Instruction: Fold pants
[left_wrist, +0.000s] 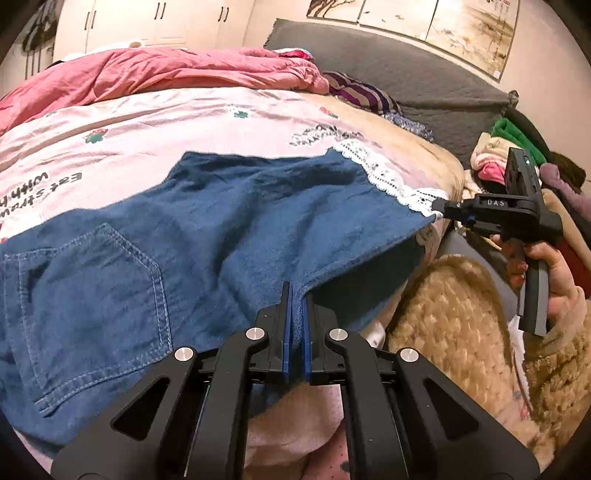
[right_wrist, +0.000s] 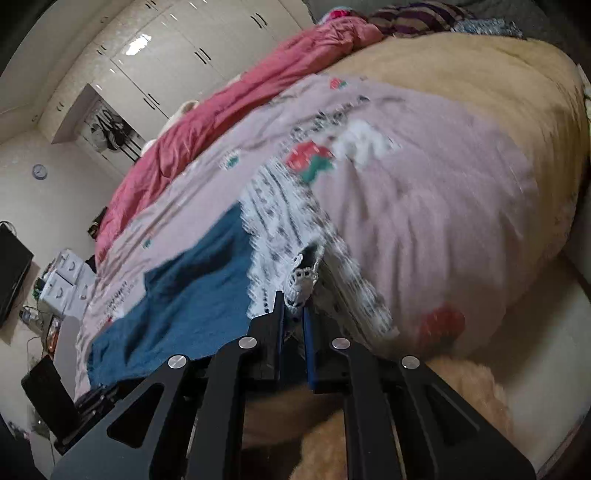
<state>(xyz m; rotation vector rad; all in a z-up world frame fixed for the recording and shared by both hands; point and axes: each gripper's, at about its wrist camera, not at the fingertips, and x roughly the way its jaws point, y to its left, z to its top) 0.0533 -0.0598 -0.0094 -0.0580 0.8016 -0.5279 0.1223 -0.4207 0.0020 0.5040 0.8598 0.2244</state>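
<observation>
Blue denim pants (left_wrist: 207, 229) with a white lace hem (left_wrist: 384, 173) lie spread on the pink printed bedsheet (left_wrist: 155, 122). A back pocket shows at the left. My left gripper (left_wrist: 297, 295) is shut on the near edge of the denim leg. My right gripper (left_wrist: 441, 205) is shut on the lace hem corner at the bed's right edge. In the right wrist view the right gripper (right_wrist: 293, 299) pinches the lace hem (right_wrist: 280, 221), with the blue denim (right_wrist: 192, 280) to the left.
A red-pink quilt (left_wrist: 166, 74) is bunched at the far side of the bed. A grey headboard (left_wrist: 406, 70) and a pile of clothes (left_wrist: 506, 147) are at the right. A tan fleece sleeve (left_wrist: 461, 325) is near. White wardrobes (right_wrist: 166, 55) stand behind.
</observation>
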